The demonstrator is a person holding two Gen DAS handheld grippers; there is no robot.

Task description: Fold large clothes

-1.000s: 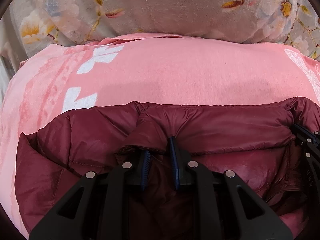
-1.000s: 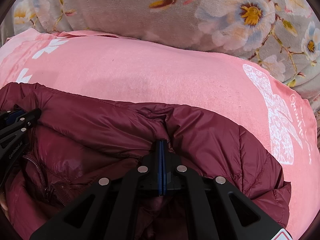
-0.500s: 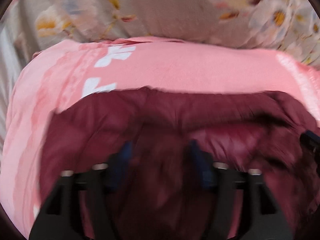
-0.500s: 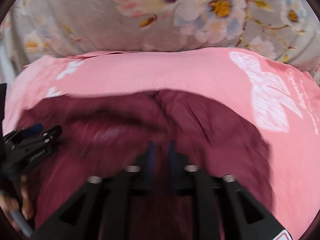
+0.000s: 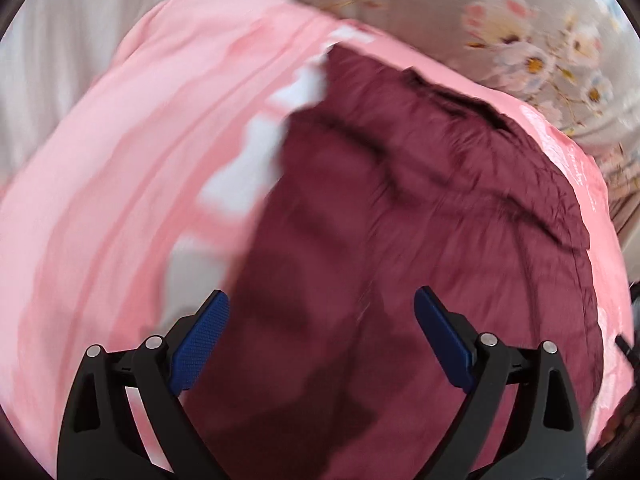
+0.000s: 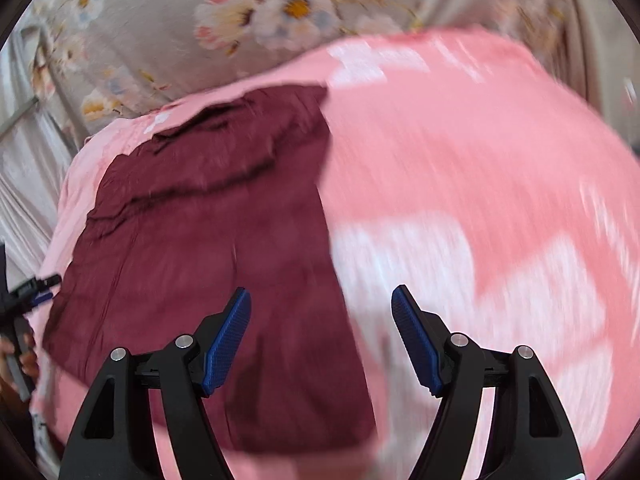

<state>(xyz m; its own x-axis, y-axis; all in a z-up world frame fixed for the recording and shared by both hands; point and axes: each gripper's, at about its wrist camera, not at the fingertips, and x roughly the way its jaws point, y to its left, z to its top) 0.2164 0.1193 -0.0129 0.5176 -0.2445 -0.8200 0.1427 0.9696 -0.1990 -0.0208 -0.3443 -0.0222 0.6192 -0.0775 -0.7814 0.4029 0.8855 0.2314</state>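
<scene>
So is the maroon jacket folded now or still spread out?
Folded: the maroon jacket lies as a compact block on the pink blanket, a doubled layer at its far edge.

**Camera placement: two wrist views, angled down over the bed**

Left wrist view: mounted behind the left gripper [image 5: 322,320], looking forward and steeply down between its fingers, close above the maroon puffer jacket [image 5: 420,240].

Right wrist view: same mounting behind the right gripper [image 6: 320,320], jacket [image 6: 208,248] ahead-left.

Shared: jacket, pink blanket [image 5: 120,200] [image 6: 460,152], floral bedding [image 5: 520,40] [image 6: 240,20] beyond. Both blurred.
</scene>
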